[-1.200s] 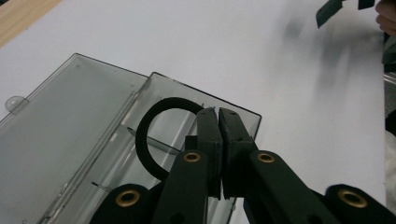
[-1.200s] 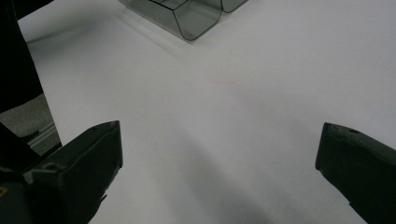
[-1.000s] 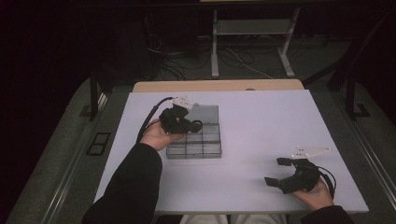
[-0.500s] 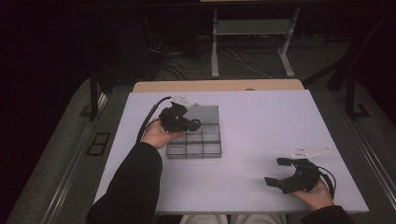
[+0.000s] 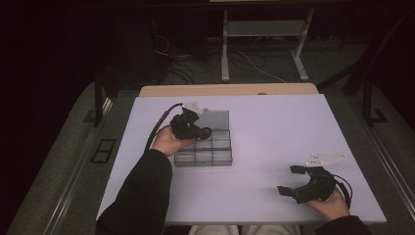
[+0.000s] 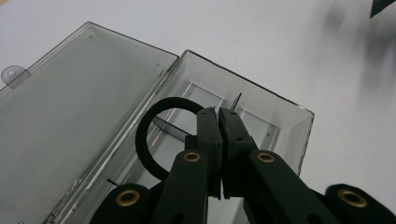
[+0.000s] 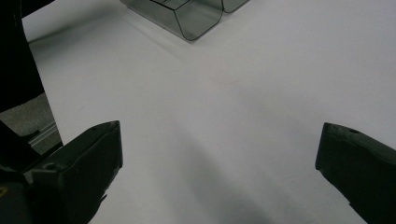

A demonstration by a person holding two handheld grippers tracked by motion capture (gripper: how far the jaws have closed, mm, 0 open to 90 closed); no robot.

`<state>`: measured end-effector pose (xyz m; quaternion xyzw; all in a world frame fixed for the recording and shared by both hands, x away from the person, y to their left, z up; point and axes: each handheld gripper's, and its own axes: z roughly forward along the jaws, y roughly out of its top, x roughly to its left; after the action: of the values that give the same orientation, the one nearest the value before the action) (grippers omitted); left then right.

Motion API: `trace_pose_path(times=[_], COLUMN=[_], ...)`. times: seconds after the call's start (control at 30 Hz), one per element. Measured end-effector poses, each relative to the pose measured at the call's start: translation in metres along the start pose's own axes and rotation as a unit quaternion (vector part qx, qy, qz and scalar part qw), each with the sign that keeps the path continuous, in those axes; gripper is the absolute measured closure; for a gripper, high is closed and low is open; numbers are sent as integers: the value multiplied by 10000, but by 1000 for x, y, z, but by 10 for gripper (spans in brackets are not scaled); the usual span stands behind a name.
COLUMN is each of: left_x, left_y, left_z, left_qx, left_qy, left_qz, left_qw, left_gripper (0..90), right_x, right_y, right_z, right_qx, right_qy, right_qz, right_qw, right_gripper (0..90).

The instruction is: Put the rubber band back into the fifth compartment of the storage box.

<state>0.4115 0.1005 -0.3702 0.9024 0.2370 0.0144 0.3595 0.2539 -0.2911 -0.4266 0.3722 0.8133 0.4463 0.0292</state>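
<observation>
A clear plastic compartment box [image 5: 221, 155] lies open left of the table's middle, its lid [image 5: 217, 119] folded back flat. My left gripper [image 5: 201, 132] hovers over the box's left part. In the left gripper view its jaws [image 6: 218, 113] are shut on a black rubber ring [image 6: 148, 136], which loops out to the left above a compartment [image 6: 261, 128] and the lid [image 6: 70, 107]. My right gripper [image 5: 289, 180] rests near the table's front right, open and with nothing in it. The right gripper view shows its wide-apart jaws [image 7: 219, 135] over bare table, with the box's corner [image 7: 196, 18] far ahead.
The white table [image 5: 274, 127] has wide free room between the box and my right gripper. A wooden strip [image 5: 230, 89] runs along the far edge. Beyond it stand a desk frame [image 5: 264, 29] and cables on the dark floor.
</observation>
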Motion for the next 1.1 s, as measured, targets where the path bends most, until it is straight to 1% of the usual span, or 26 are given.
trace_pose_path(times=[0.07,0.2,0.3,0.33,0.4,0.47,0.53,0.73,0.8,0.93,0.97,1.1], left_x=[1,4,5,6,7,8,8,11,12,13,14,15], left_y=[-1,-5,-7,-8,-9,-10,-11,-15,-16,-18,-18,-20], left_z=[2,7,10,11,14,16,18,25,26,29,29,31], left_qx=[23,101,99,149,137,176,149,251,277,271,289,298], left_qy=[-4,-24,-39,-39,-59,-66,-69,-93,-101,-90,-95,-80], left_qz=[-39,-28,-105,-58,-111,-116,-153,-164,-196,-247,-218,-272], left_qw=[10000,9999,9999,9999,9998,9998,9997,9995,9994,9993,9993,9992], left_gripper=[874,874,874,874,874,874,874,875,875,874,874,874], right_x=[0,0,0,0,0,0,0,0,0,0,0,0], right_y=[0,0,0,0,0,0,0,0,0,0,0,0], right_z=[0,0,-1,-1,-1,-1,-1,-1,-1,-1,-1,-1], right_qx=[9,11,11,10,7,2,2,6,5,9,11,22], right_qy=[-3,-2,0,0,0,-2,0,4,5,6,7,12], right_qz=[17,19,17,14,9,11,10,6,5,3,1,-4], right_qw=[10000,10000,10000,10000,10000,10000,10000,10000,10000,10000,10000,10000], right_gripper=[4,4,4,4,4,4,3,4,4,3,4,3])
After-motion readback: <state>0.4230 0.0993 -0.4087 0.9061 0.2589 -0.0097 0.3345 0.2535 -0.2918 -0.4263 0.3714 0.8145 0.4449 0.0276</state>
